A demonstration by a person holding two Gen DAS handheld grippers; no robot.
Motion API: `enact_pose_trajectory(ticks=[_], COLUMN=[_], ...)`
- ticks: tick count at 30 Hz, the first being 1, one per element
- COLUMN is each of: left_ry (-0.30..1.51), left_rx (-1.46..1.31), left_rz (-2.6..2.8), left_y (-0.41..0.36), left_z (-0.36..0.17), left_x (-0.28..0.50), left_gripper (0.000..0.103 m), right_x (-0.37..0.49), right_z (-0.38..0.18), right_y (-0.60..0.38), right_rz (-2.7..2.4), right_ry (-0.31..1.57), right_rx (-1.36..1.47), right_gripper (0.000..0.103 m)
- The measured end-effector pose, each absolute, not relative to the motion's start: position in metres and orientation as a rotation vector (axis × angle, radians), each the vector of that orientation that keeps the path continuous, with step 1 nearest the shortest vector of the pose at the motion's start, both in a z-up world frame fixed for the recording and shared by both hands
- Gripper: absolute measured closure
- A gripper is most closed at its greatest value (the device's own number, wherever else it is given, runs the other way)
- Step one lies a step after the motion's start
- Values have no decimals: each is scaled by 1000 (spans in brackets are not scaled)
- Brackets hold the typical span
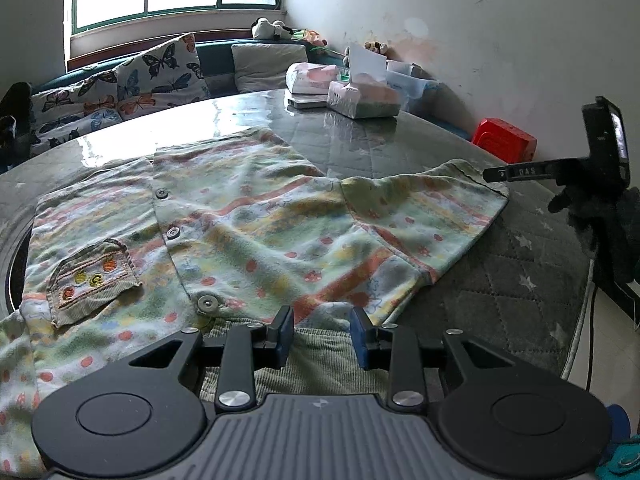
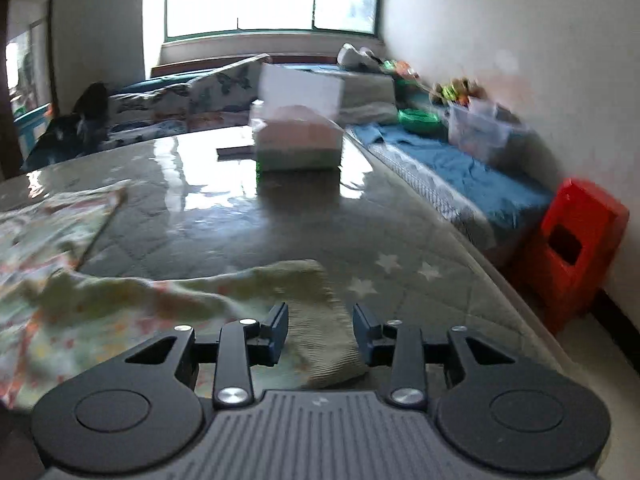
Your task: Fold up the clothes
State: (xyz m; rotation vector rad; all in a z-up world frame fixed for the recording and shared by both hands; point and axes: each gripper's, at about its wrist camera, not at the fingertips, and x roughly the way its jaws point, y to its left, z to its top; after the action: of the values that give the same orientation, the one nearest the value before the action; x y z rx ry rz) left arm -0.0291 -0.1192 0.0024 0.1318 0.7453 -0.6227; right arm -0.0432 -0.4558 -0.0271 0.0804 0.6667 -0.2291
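Tabletop garment (image 1: 240, 216) beneath parted fingers (image 1: 280, 336).

The garment (image 1: 248, 232) is pale green with orange stripes and red dots, its corduroy pocket (image 1: 94, 282) stitched orange and yellow, spread on a grey star-quilted bench (image 1: 516, 280), behind which lie butterfly-print cushions (image 1: 120, 88) and a red stool (image 1: 504, 140).

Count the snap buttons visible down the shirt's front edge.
3: upper snap, middle snap, lowest snap near the collar. More may be hidden.
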Motion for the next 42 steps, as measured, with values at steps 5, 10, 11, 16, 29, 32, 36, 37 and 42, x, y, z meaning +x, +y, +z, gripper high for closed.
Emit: enact_pose_trajectory(ticks=[5,10,11,16,29,32,36,37,42], left_ry=[750,751,752,754,758,753,749,748,740], left_rx=[130,130,128,118,95,91,95,96,100], left_rz=[-622,-624,-624,-619,-571,-583,-587,-586,-590], left_y=[-120,-119,-118,-112,-104,-107,-110,-111,-113], left_z=[2,2,1,3,4,6,7,8,11], left_x=[-28,-28,-28,-26,-10,-14,-16,-16,-18], left_gripper=[69,69,69,69,68,67,67,67,65], right_x=[-43,-45,-45,-45,-45,-50,-56,-58,-66], right_z=[-36,-34,-32,-31,-31,-31,-31,-31,-28], right_y=[-465,-455,-451,-450,-455,-460,-460,-460,-459], right_rz=[-203,-190,-206,-232,-239,-226,-237,-245,-247], right_ry=[693,688,685,682,688,694,690,685,675], right_rx=[136,106,82,72,87,132,136,143,147], right_gripper=[68,96,96,96,80,79,70,70,71])
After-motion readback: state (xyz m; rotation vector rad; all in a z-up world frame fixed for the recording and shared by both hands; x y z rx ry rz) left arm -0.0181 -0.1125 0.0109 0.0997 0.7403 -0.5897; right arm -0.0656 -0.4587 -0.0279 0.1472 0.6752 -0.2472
